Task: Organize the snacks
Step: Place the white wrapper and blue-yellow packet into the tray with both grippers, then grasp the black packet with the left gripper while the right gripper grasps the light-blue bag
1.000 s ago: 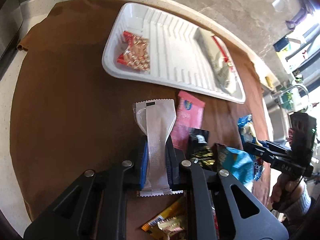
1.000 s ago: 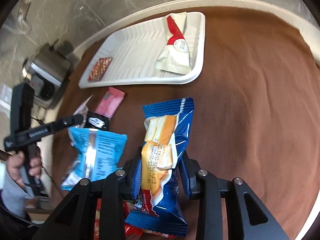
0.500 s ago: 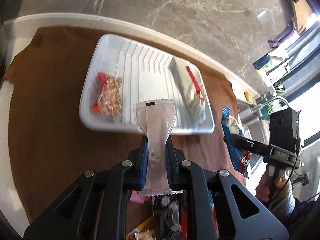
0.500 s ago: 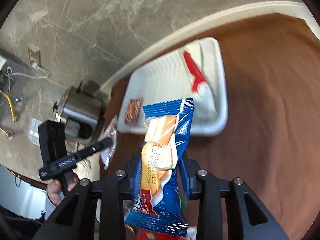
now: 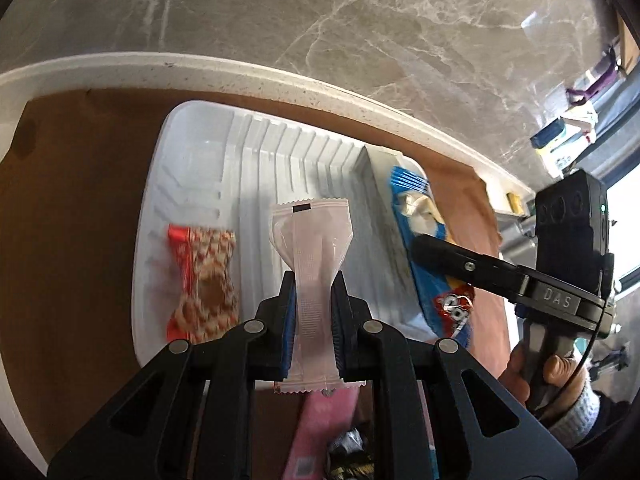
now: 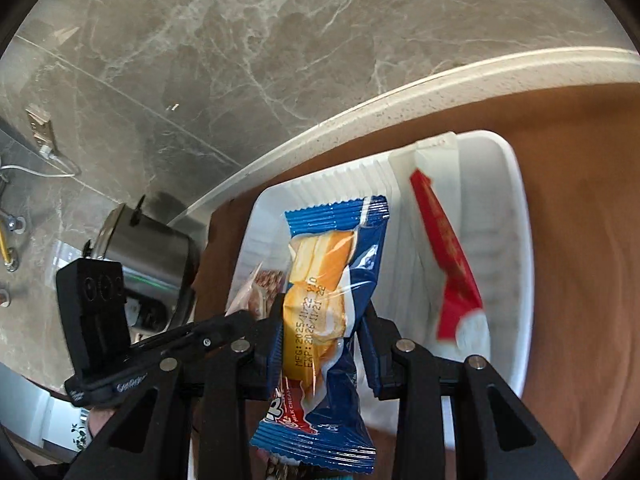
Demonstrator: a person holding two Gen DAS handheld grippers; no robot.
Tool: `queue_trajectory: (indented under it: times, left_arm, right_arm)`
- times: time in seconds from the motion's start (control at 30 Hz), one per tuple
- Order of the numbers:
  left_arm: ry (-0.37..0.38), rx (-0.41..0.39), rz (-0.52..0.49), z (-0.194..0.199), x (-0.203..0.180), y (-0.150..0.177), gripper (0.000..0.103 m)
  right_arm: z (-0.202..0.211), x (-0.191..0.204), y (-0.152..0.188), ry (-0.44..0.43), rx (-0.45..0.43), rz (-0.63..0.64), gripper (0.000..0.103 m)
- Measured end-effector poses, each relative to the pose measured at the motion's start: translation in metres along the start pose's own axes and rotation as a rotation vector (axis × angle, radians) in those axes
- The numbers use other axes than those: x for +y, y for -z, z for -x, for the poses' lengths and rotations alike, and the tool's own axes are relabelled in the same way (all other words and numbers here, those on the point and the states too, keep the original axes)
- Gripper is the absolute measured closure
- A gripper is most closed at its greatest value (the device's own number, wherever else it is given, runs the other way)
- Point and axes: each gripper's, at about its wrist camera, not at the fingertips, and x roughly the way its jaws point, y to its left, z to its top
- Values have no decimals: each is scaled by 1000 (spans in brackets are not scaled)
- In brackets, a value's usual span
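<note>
This looks like a home kitchen. A grey marble-veined wall (image 6: pixel 248 40) rises behind the speckled pale bench (image 5: pixel 280 76), whose rounded far edge curves past a brown cloth (image 5: pixel 72 208). Off the bench's left end stands a steel cooking pot (image 6: pixel 148 256), with a wall socket (image 6: pixel 40 128) and plugged-in cable above it.
</note>
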Motion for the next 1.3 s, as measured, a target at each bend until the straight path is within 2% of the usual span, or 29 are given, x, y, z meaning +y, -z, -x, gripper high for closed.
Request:
queue_trajectory:
  times: [0.23, 0.33, 0.4, 0.53, 0.57, 0.63, 0.67, 0.7, 0.83, 1.03, 1.17, 1.3]
  left_arm:
    - [-59, 10, -22, -27, 3, -10, 86]
    - [-118, 20, -54, -38, 2, -13, 85]
    - [-118, 19, -62, -42, 2, -14, 84]
    - [-146, 0, -86, -44, 0, -16, 82]
    - [-148, -10, -94, -42, -2, -15, 79]
    - [-149, -28, -104, -39, -4, -15, 66]
    - [-149, -35, -107, -37, -7, -14, 52]
    - [-150, -50, -111, -34, -9, -14, 49]
    - [-187, -81, -128, -27, -12, -15, 49]
    - [-187, -109, -145, -4, -22, -7, 49]
    - [-190, -114, -161, 18, -26, 11, 49]
    - [-180, -105, -154, 37, -28, 35, 49]
  right_arm:
    - [-26, -2, -7, 111, 7, 58, 64]
    - [-27, 1, -8, 134, -7, 94, 53]
    - [-24, 4, -7, 144, -19, 112, 41]
    - [-20, 6, -7, 135, -29, 117, 41]
    - [-17, 7, -6, 133, -32, 119, 41]
    - [-12, 9, -4, 129, -42, 127, 41]
    - [-9, 11, -3, 129, -48, 131, 41]
    - [-5, 12, -1, 127, -53, 134, 41]
    - [4, 22, 4, 126, -72, 154, 41]
    - [33, 34, 20, 134, -98, 211, 38]
    - [54, 41, 38, 149, -98, 258, 35]
    - [70, 47, 69, 158, -50, 305, 32]
